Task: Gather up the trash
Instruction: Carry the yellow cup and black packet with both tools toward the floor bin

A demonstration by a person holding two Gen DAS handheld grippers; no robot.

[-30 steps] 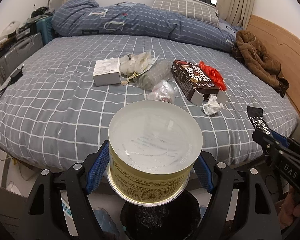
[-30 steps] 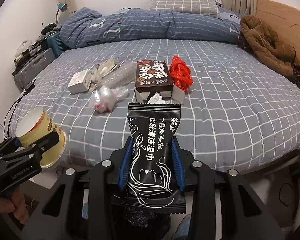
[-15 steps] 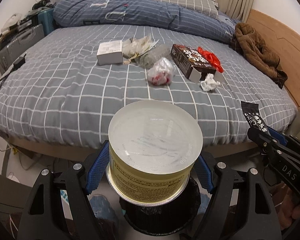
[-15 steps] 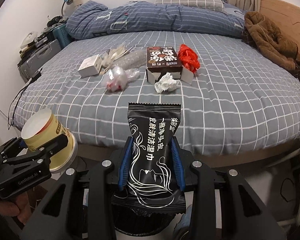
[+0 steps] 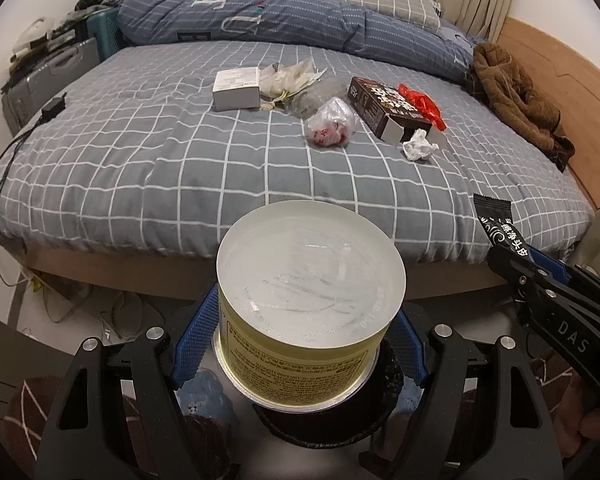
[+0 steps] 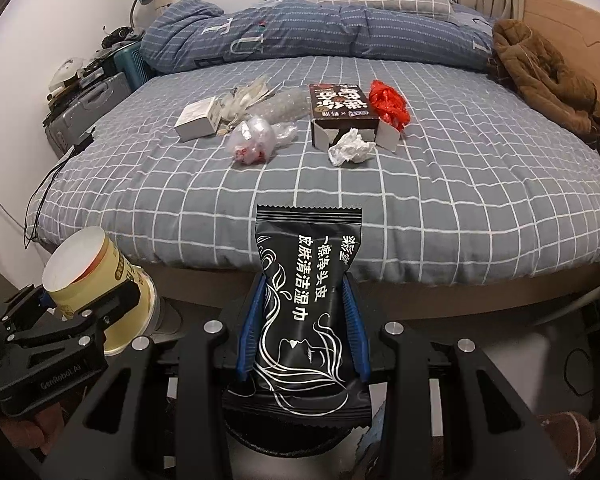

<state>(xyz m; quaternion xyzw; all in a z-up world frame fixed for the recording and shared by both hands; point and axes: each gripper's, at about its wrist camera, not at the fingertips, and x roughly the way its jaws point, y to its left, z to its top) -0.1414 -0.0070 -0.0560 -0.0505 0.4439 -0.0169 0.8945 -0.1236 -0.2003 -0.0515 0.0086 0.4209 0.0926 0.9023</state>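
The left tool (image 5: 300, 344) is clamping a yellow cup (image 5: 308, 300) over a black bin (image 5: 384, 404) below the bed (image 5: 140, 152), while the right tool (image 6: 304, 332) is gripping a black wipes packet (image 6: 306, 300); a crumpled tissue (image 6: 350, 147) and dark box (image 6: 342, 114) are lying on the bed

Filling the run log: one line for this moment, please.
left gripper: shut on yellow cup | right gripper: shut on black wipe packet | both above black-lined bin
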